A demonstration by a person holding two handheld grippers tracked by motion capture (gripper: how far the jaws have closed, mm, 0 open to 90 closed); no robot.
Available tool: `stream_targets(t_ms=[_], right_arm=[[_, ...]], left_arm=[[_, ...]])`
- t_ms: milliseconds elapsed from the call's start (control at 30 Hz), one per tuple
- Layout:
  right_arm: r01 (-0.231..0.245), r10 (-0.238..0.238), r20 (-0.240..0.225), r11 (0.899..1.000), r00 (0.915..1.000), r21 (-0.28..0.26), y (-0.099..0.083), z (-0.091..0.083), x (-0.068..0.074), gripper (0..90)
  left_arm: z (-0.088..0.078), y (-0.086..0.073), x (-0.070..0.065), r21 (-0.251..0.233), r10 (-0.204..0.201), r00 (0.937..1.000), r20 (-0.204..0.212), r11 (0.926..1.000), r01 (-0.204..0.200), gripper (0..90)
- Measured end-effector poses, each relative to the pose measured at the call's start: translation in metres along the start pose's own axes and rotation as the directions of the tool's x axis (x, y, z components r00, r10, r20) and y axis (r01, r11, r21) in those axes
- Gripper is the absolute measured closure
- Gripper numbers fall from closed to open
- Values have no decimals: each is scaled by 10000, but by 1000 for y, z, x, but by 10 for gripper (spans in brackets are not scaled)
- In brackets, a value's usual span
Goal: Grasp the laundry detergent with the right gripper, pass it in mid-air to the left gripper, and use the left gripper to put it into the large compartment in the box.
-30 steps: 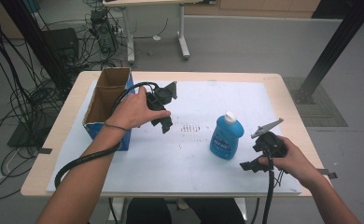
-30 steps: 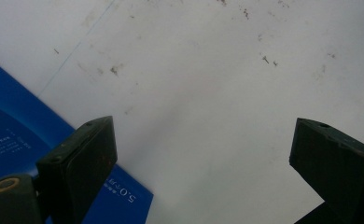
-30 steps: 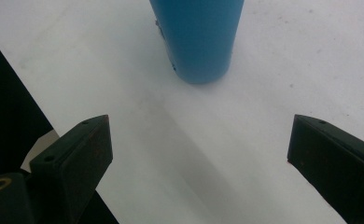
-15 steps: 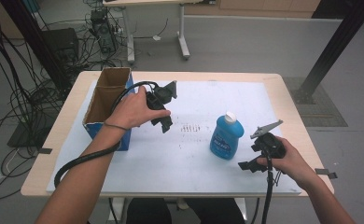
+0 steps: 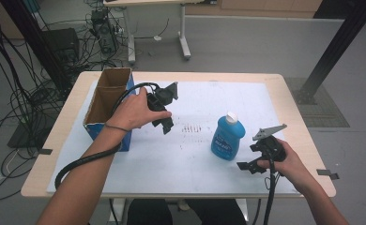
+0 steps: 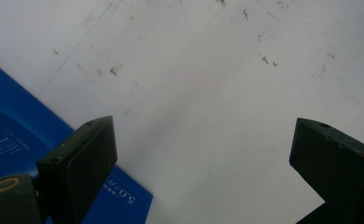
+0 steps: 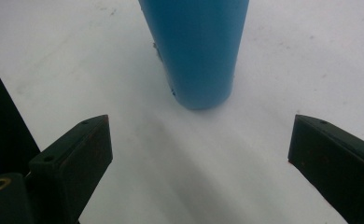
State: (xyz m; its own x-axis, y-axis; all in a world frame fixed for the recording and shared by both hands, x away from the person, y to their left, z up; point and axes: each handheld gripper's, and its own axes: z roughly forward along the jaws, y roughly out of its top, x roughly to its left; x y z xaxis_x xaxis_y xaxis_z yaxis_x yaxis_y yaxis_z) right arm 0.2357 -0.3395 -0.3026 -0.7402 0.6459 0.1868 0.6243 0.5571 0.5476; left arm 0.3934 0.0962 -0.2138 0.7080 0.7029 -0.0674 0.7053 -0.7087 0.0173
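Note:
A blue bottle [image 5: 227,138] with a white cap stands upright on the white sheet, right of centre. In the right gripper view its blue body [image 7: 196,51] rises just beyond the wide-apart jaws, with nothing between them. My right gripper [image 5: 247,166] hangs low to the right of the bottle, open, a short gap away. My left gripper [image 5: 166,125] hovers over the sheet beside the cardboard box [image 5: 107,105], open and empty. In the left gripper view its jaws stand wide over bare white sheet, with the box's blue side [image 6: 12,135] at the lower left.
The open-topped box has brown flaps and a blue outside and stands at the left of the table [image 5: 293,126]. Faint dark specks [image 5: 193,129] mark the sheet's middle. Cables, a black stand and another table's legs lie on the floor beyond the far edge.
My right gripper has sunk a little and drifted toward the bottle's base. The left hand and the bottle have stayed put.

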Motion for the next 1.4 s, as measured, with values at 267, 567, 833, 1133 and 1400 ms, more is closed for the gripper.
stream_targets(t_ms=[267,567,833,1133,1400], right_arm=[[4,-10,-106,9982,9999,-597,-13,0,-4,57],[151,-180,-212,9914,9996,-1302,-31,3,-9,52],[328,-370,-193,9821,9991,-1854,-43,6,-10,51],[599,-633,-103,9774,9979,-2028,-49,12,-8,51],[620,-642,-39,9758,9979,-2096,-54,17,-8,51]], left_arm=[[1,0,-1,-10,-11,10000,15,10000,11,78],[0,-1,-2,-37,21,10000,-4,10000,-21,78],[1,0,-5,-33,38,10000,-18,10000,-38,78],[3,1,-6,12,50,10000,10,10000,-50,78],[4,0,-6,-1,12,10000,9,10000,-12,78]])
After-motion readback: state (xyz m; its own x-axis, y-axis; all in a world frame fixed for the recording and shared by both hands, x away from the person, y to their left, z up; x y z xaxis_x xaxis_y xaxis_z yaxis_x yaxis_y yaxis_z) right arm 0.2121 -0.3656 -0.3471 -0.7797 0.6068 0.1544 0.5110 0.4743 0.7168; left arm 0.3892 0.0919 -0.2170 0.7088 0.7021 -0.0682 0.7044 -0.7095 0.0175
